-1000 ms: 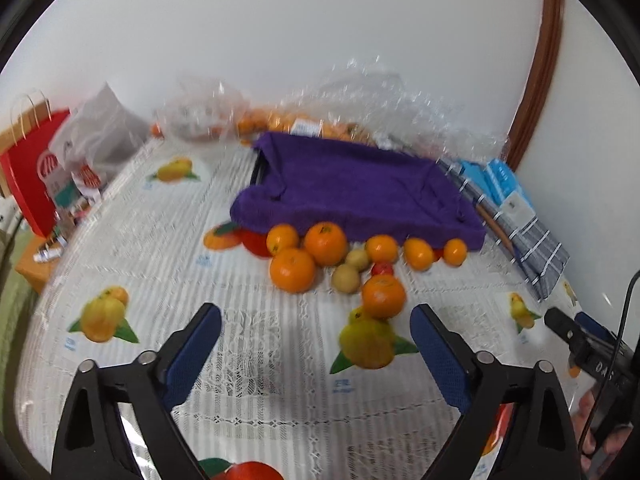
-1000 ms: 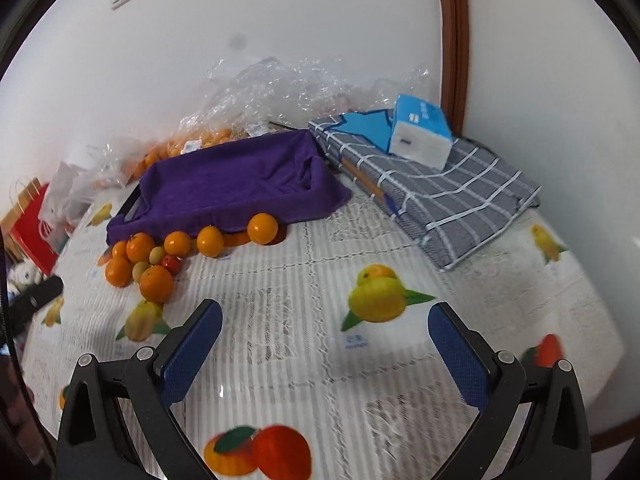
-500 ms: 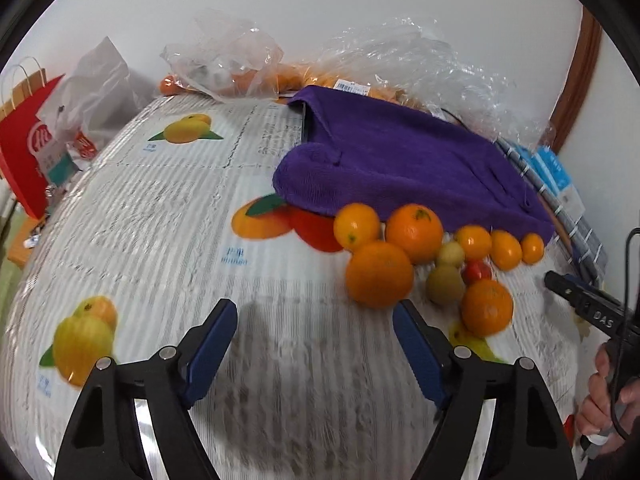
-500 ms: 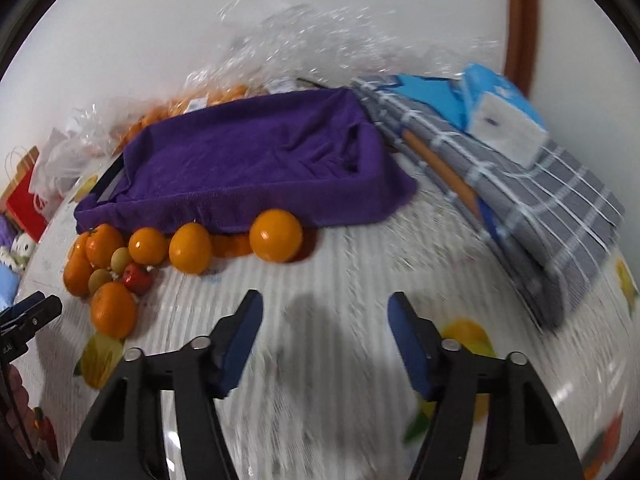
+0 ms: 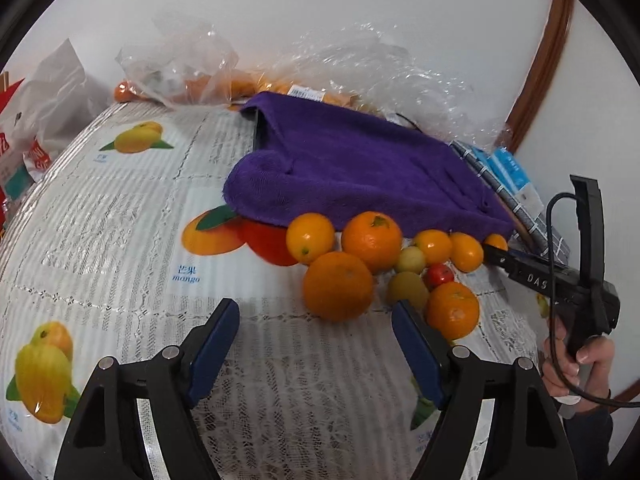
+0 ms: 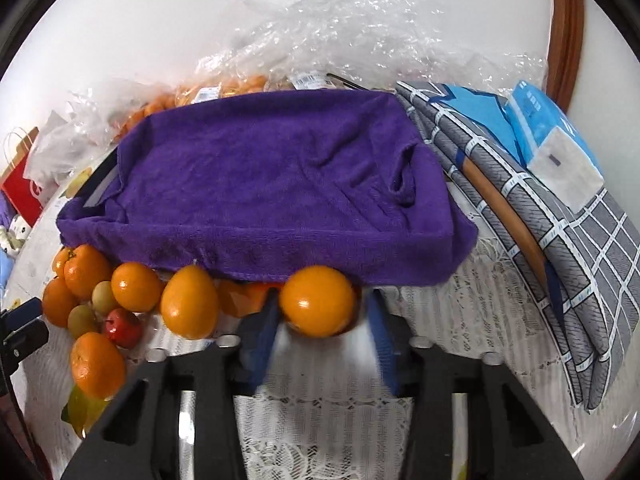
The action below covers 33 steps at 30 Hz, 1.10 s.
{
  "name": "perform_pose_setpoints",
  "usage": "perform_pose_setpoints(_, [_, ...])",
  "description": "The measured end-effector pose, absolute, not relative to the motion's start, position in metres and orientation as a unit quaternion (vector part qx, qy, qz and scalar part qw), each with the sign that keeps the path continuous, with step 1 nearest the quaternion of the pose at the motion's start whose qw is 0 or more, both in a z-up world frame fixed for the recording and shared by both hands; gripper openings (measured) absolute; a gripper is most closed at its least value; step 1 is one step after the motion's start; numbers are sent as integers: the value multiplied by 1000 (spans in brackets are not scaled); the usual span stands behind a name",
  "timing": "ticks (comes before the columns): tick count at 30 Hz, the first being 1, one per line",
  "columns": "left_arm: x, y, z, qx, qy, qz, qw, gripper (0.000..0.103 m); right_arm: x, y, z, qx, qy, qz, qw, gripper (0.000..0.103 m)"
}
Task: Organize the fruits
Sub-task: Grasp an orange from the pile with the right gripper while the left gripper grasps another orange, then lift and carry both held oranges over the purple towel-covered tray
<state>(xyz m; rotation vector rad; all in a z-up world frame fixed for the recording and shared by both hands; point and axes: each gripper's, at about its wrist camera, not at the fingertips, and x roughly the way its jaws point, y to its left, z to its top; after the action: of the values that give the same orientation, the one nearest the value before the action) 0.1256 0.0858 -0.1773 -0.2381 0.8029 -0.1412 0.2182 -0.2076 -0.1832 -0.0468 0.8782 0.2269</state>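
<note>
Several oranges, two small green fruits and a small red fruit lie in a row along the front of a tray draped with a purple towel. My left gripper is open and empty, just short of a big orange. My right gripper is partly closed around the rightmost orange, which sits between its blue pads against the towel; the pads look slightly apart from it. The right gripper also shows in the left wrist view.
Clear plastic bags with more oranges stand behind the tray by the wall. A folded grey checked cloth and a blue tissue pack lie right of it. A red paper bag is at far left. The tablecloth has fruit prints.
Both grippers have moved forward to the fruit row. The right gripper's fingers have narrowed from wide open and now flank the rightmost orange. The left gripper stays open.
</note>
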Motion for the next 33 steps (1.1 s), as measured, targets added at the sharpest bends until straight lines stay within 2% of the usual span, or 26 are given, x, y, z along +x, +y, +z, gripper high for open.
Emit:
perform_pose_setpoints(2, [128, 81, -176, -107, 389, -62, 913, 70, 213, -208, -180, -27, 411, 103, 905, 35])
perform_pose_setpoints(9, [146, 63, -176, -59, 402, -43, 913, 63, 187, -216, -177, -34, 398, 106, 910, 35])
perform_pose_setpoints(14, [147, 67, -179, -91, 406, -60, 907, 39, 155, -232, -173, -16, 386, 106, 916, 35])
perform_pose_setpoints(24, [124, 81, -168, -142, 347, -82, 923, 39, 118, -259, -161, 45, 336, 108, 935, 35])
perform_pose_setpoints(33, [127, 86, -167, -157, 342, -76, 923, 39, 118, -267, -161, 72, 332, 114, 934, 36])
